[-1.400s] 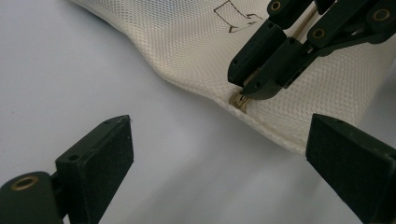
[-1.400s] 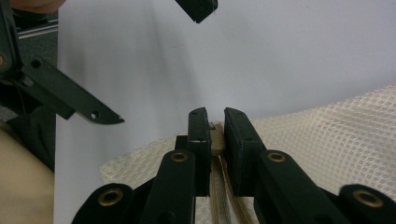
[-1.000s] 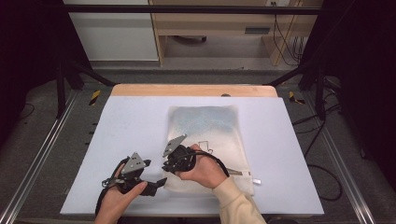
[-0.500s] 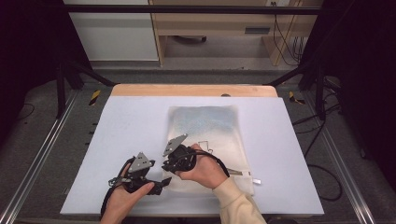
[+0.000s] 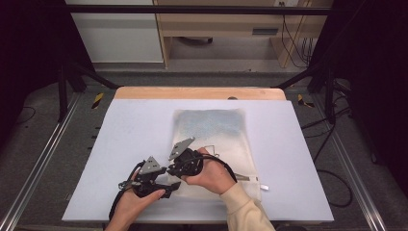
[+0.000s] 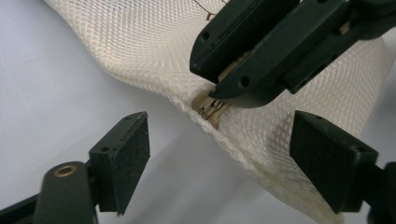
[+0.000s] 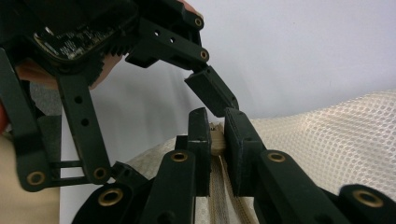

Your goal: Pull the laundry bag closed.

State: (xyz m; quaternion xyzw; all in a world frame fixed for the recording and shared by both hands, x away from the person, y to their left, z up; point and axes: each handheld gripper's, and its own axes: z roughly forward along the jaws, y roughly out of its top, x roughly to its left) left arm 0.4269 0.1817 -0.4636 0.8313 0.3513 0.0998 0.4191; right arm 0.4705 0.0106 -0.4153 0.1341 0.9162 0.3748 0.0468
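A cream mesh bag [image 5: 216,134] lies flat on the white table [image 5: 120,134]. My right gripper [image 5: 174,169] is at the bag's near left corner. In the right gripper view it [image 7: 217,126] is shut on the tan zipper tape [image 7: 217,140] at the bag's edge. My left gripper [image 5: 168,187] sits just left of it, open. In the left gripper view its jaws [image 6: 224,154] straddle the bag's edge and the zipper end [image 6: 211,106] without touching them. They have just been closing. The right gripper's jaws [image 6: 224,79] pinch the zipper just beyond.
A wooden strip [image 5: 199,93] runs along the table's far edge, with a shelf unit and cables behind it. A small white tab [image 5: 263,187] sticks out at the bag's near right corner. A thin cord [image 5: 211,147] lies on the bag by the right hand.
The left hand has edged right, toward the bag's corner and the right gripper. The right hand and the bag have stayed put.
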